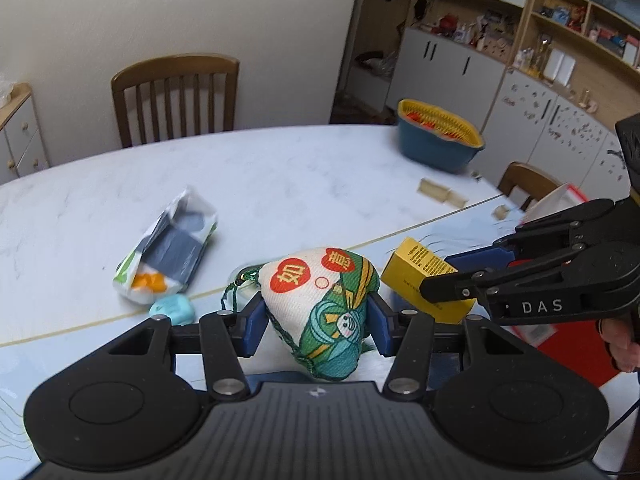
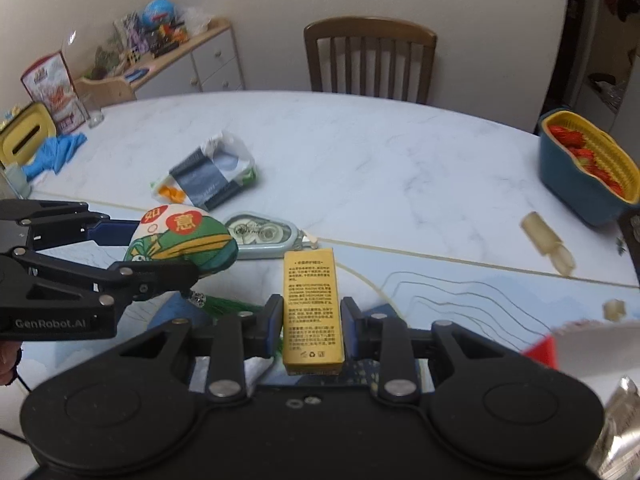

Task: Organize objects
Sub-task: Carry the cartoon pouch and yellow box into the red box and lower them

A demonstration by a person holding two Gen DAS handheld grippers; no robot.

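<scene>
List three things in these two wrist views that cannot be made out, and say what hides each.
- Red and white box, right wrist view: blurred, cut by the edge.
- Print on the yellow box, right wrist view: too small.
- Contents of the blue basket, left wrist view: hidden by its yellow insert, blurred.

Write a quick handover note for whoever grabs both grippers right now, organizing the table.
Left gripper: shut on the cloth pouch, lifted off the table.
Right gripper: shut on the yellow box, also lifted.
Done: both items picked up.
Left: neither is put away. The snack packet and correction tape lie on the table; blue basket at the far right.
</scene>
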